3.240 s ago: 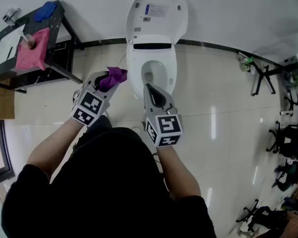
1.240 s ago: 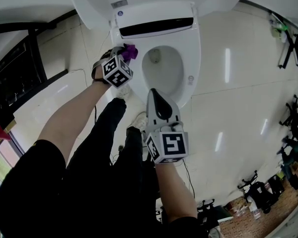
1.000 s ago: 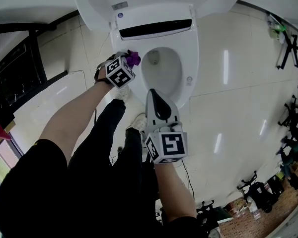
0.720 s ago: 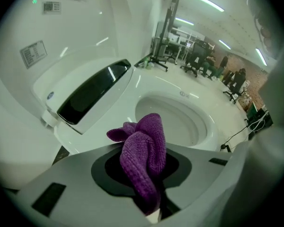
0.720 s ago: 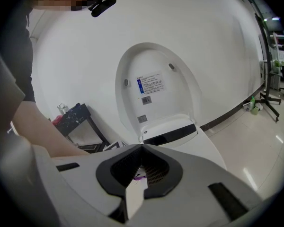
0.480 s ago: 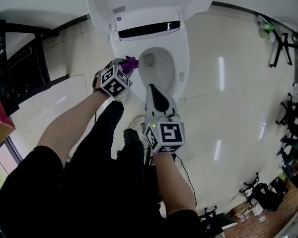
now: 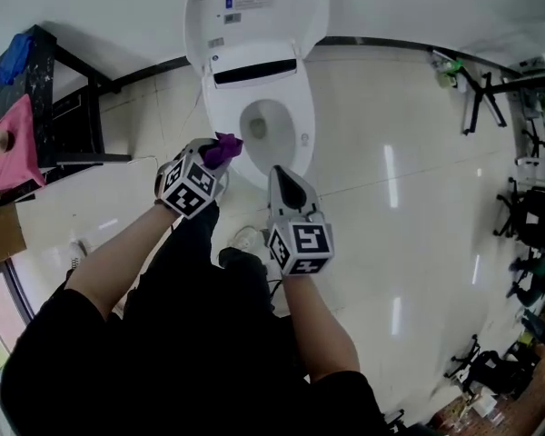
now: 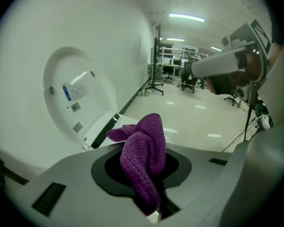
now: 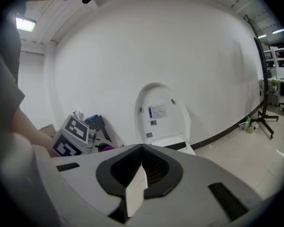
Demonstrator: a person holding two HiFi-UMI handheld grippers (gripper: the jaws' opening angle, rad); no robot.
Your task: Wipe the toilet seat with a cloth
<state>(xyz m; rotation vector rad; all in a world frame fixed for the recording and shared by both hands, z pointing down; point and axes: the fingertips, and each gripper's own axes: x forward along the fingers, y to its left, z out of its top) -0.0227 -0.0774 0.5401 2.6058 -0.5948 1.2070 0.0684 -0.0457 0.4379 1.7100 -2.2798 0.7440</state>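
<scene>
**Head view.** A white toilet stands against the wall. Its oval white lid [image 7: 254, 7] is raised and its white toilet seat [image 7: 302, 118] lies flat around the bowl. The grey left tool [image 7: 206, 157], which carries a black-and-white marker cube, is at the seat's left front edge. Its jaws are clamped on a bunched purple cloth [image 7: 222, 147] that sticks out toward the seat. Whether the cloth touches the seat cannot be told. The grey right tool [image 7: 279, 175] points at the seat's front rim, just beside the left tool. Left of the toilet stands a black-framed desk [image 7: 38, 89] carrying a pink cloth [image 7: 14, 153]. Glossy pale floor tiles [image 7: 391, 198] spread out to the toilet's right.

**Left gripper view.** The purple cloth [image 8: 143, 160] is pinched between the closed jaws, and its looped folds rise above them. Behind it to the left is the raised lid [image 8: 75, 98]. The right tool [image 8: 199, 69] reaches in from the upper right, above the shiny floor [image 8: 194, 117].

**Right gripper view.** The right tool [image 9: 141, 167] has its jaws pressed together with nothing between them. The raised lid [image 9: 161, 110] is straight ahead against the white wall. To the lid's left is the left tool [image 9: 92, 143] with its marker cube, and a sliver of the purple cloth [image 9: 105, 148] shows at its tip.
</scene>
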